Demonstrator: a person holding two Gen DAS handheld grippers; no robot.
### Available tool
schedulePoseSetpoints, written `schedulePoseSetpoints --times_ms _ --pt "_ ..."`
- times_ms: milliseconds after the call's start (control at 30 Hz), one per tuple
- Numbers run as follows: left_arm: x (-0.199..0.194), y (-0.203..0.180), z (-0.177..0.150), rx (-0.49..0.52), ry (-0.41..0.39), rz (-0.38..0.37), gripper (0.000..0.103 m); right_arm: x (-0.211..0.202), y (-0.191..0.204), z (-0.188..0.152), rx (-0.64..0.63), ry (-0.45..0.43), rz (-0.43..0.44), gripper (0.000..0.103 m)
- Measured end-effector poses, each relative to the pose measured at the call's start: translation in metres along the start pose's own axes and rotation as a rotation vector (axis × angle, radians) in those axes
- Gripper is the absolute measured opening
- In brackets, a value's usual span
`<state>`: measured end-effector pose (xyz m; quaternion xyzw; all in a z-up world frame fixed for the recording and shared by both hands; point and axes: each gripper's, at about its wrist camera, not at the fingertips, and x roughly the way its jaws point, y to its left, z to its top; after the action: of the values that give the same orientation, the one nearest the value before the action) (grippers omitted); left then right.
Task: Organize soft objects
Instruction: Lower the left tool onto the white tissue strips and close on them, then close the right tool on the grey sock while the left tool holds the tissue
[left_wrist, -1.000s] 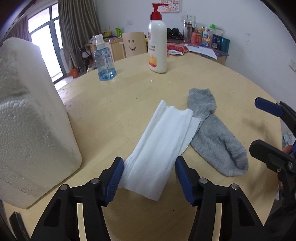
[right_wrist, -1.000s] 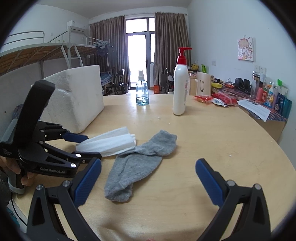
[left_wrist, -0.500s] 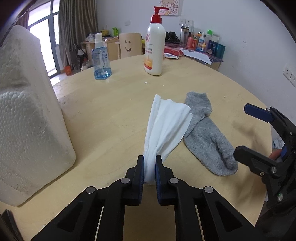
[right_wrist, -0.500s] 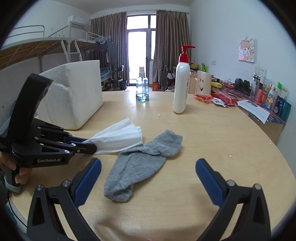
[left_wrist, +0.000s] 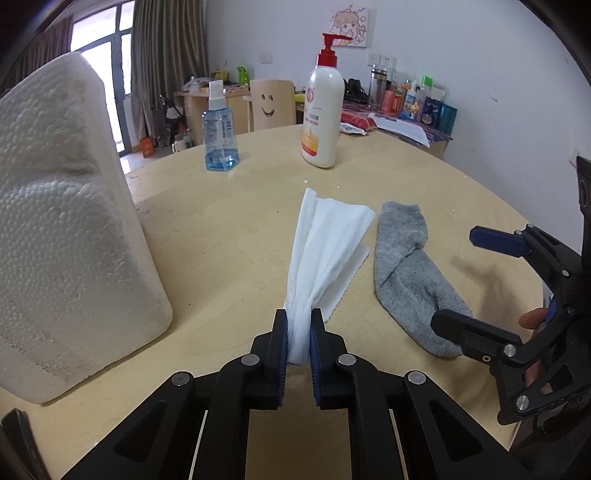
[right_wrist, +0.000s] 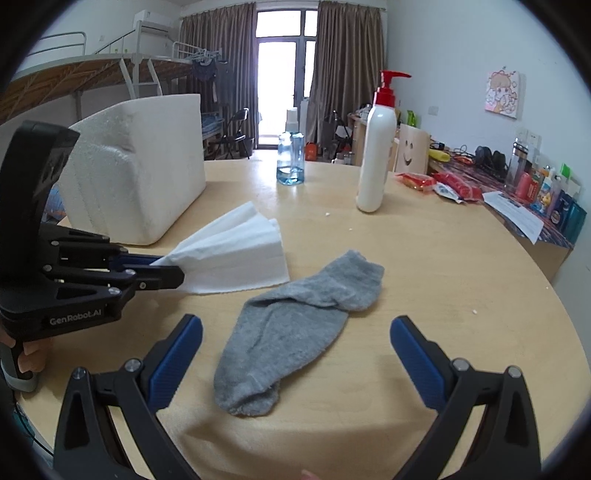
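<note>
a white cloth (left_wrist: 325, 243) is pinched at its near end by the left claw (left_wrist: 297, 343), while the right claw (right_wrist: 295, 354) is held wide apart over a grey sock (right_wrist: 295, 325).
the cloth's near end is bunched between the blue pads (left_wrist: 280, 339) of the left claw and is raised off the round wooden desk (left_wrist: 229, 229); its far end is fanned out and lies on the desk toward the middle. the sock is laid flat just beside the cloth, toward the desk's near edge, and nothing is gripped by the right claw, whose fingers are spread to either side of the sock's toe end. a white foam block (left_wrist: 62, 229) is stood near the desk's left edge. a blue spray bottle (left_wrist: 219, 136) and a white pump bottle (left_wrist: 323, 110) are set upright toward the far edge.
</note>
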<state>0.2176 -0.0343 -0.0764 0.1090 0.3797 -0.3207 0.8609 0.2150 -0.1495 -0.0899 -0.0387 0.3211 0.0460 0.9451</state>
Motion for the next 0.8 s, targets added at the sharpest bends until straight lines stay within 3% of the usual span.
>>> schedulePoseSetpoints --times_ms 500,600,667,800 --pt "-0.001 0.005 -0.002 -0.027 0.0 -0.002 0.012 0.023 0.006 -0.004 -0.029 0.144 0.023 0.066" --pt "-0.002 0.006 -0.002 -0.025 -0.003 -0.001 0.012 0.022 0.008 -0.004 -0.038 0.148 0.059 0.052" --pt "-0.002 0.005 -0.002 -0.023 -0.002 -0.004 0.012 0.02 0.01 -0.005 -0.041 0.145 0.079 0.035" --pt "-0.001 0.007 -0.002 -0.033 0.004 -0.007 0.012 0.017 0.012 -0.005 -0.039 0.133 0.08 0.024"
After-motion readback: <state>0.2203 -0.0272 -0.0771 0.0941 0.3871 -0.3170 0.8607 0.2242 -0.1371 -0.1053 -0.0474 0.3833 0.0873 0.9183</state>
